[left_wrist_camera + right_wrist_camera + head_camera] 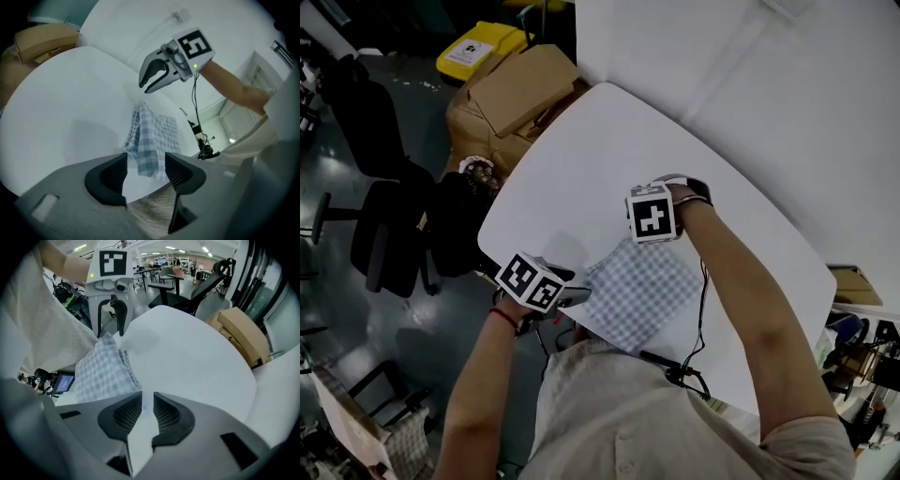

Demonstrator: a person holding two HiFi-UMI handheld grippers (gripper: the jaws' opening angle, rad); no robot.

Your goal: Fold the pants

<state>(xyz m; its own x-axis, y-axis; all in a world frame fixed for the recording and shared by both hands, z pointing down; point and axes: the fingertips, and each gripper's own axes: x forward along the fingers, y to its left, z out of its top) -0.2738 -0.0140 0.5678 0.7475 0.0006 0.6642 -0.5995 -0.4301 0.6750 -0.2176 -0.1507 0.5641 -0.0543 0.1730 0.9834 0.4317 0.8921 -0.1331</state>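
Note:
The folded blue-and-white checked pants (642, 291) lie at the near edge of the white round table (581, 159). My left gripper (572, 298) sits at their left edge. In the left gripper view its jaws (145, 171) stand wide apart, and the near corner of the pants (152, 136) shows between them without the pads pressing on it. My right gripper (656, 234) points down at the far edge of the pants. In its own view (143, 411) a narrow gap shows only bare table, and the pants (101, 371) lie just to the left.
Cardboard boxes (520, 94) and a yellow bin (478, 47) stand beyond the table's far left. Black office chairs (384, 234) are on the floor at the left. A cable (698, 328) hangs from my right arm over the table's near edge.

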